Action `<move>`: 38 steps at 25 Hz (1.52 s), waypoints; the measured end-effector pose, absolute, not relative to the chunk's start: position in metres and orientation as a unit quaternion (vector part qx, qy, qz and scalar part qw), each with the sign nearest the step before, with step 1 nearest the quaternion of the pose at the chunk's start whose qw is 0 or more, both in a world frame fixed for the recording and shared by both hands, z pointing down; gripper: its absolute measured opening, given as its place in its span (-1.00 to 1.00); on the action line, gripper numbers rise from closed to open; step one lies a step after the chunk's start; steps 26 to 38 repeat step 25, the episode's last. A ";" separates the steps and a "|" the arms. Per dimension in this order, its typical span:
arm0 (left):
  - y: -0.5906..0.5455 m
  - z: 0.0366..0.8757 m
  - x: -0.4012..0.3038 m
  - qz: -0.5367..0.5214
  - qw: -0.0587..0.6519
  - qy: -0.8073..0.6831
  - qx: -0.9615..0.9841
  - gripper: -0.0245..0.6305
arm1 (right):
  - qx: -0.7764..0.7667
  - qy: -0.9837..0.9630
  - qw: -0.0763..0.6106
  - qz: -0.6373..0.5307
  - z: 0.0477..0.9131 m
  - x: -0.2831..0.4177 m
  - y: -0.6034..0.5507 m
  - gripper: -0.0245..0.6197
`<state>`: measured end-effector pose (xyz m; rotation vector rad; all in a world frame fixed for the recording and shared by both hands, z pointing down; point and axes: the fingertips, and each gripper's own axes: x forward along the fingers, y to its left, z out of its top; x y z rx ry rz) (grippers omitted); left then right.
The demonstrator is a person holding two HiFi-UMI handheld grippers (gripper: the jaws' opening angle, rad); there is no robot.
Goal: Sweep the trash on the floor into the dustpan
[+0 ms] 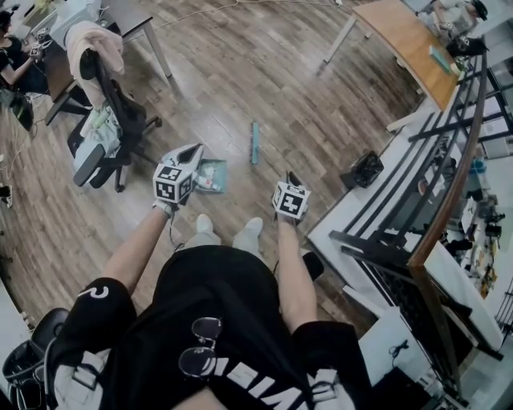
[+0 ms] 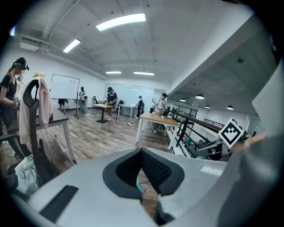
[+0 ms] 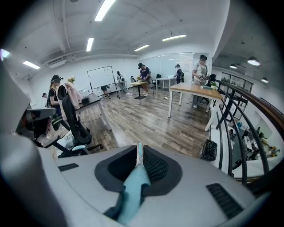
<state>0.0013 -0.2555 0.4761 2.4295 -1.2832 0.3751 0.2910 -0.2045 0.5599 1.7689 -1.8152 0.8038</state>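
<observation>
In the head view a teal dustpan (image 1: pixel 212 174) hangs just right of my left gripper (image 1: pixel 193 152), above the wooden floor. A thin teal sliver (image 2: pixel 140 186) shows between that gripper's (image 2: pixel 142 175) nearly closed jaws, which look shut on the dustpan's handle. My right gripper (image 1: pixel 290 178) is shut on a teal broom handle (image 3: pixel 132 188) that runs up through its jaws (image 3: pixel 140 160). The broom's teal head (image 1: pixel 255 142) rests on the floor ahead of my feet. I cannot make out any trash on the floor, and the dustpan's contents are unclear.
An office chair (image 1: pixel 108 120) draped with clothes stands to the left beside a desk (image 1: pixel 136 20). A wooden table (image 1: pixel 409 40) is at the far right, with a black bin (image 1: pixel 367 168) by a white ledge and dark railing (image 1: pixel 449 184). People stand at the far tables (image 3: pixel 144 73).
</observation>
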 end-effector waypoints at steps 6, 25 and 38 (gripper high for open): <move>-0.258 0.475 0.001 0.133 0.183 -0.455 0.861 -0.93 | 0.643 -0.664 0.240 0.296 0.563 0.290 -0.207 -0.80; -0.267 0.479 -0.012 0.136 0.186 -0.460 0.857 -0.93 | 0.630 -0.673 0.252 0.294 0.564 0.273 -0.222 -0.80; -0.267 0.479 -0.012 0.136 0.186 -0.460 0.857 -0.93 | 0.630 -0.673 0.252 0.294 0.564 0.273 -0.222 -0.80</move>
